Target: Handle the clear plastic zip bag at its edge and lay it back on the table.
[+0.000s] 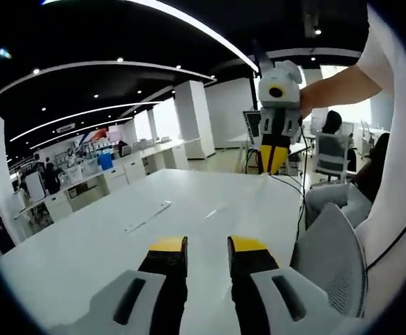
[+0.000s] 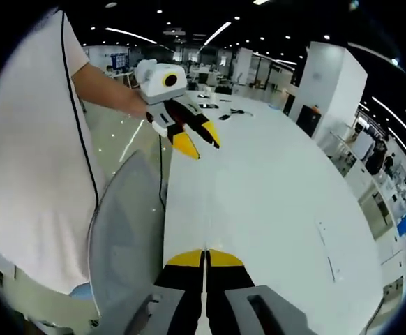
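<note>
Table smooth, glossy white; chair back grey mesh.

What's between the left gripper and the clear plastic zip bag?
Bare white table separates left gripper from the flat clear plastic zip bag, seen in the left gripper view.

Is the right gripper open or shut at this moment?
Shut. In the right gripper view, the right gripper has its yellow-tipped jaws pressed together above the white table, with nothing visible between them.
</note>
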A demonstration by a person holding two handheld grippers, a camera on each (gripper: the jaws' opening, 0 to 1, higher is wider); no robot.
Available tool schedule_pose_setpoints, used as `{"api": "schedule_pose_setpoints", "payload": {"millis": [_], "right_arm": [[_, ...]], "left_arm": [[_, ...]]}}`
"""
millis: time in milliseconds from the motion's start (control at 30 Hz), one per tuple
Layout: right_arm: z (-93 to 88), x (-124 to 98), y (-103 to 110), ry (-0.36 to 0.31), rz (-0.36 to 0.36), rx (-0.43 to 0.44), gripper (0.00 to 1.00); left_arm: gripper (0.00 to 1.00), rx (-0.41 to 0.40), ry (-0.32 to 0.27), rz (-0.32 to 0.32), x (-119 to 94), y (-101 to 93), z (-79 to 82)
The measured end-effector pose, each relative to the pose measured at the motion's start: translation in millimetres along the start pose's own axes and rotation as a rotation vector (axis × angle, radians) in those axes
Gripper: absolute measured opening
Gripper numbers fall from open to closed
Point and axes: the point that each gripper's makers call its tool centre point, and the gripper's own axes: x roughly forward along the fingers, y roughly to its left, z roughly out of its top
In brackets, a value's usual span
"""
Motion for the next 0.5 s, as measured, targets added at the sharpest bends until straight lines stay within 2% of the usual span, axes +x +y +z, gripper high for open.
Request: {"api": "schedule_pose_setpoints", "payload": {"millis": [333, 500], "right_arm": [[14.8, -7, 15, -0.013, 0.001, -0.034, 0.0], [17.3, -8, 20, -0.018, -0.001, -0.045, 0.0]], "left_arm": [[0.14, 0.061, 0.018, -0.038, -2, -7.2, 9.1], [0.12, 0.097, 0.045, -0.045, -3, -12.1, 7.6]]}}
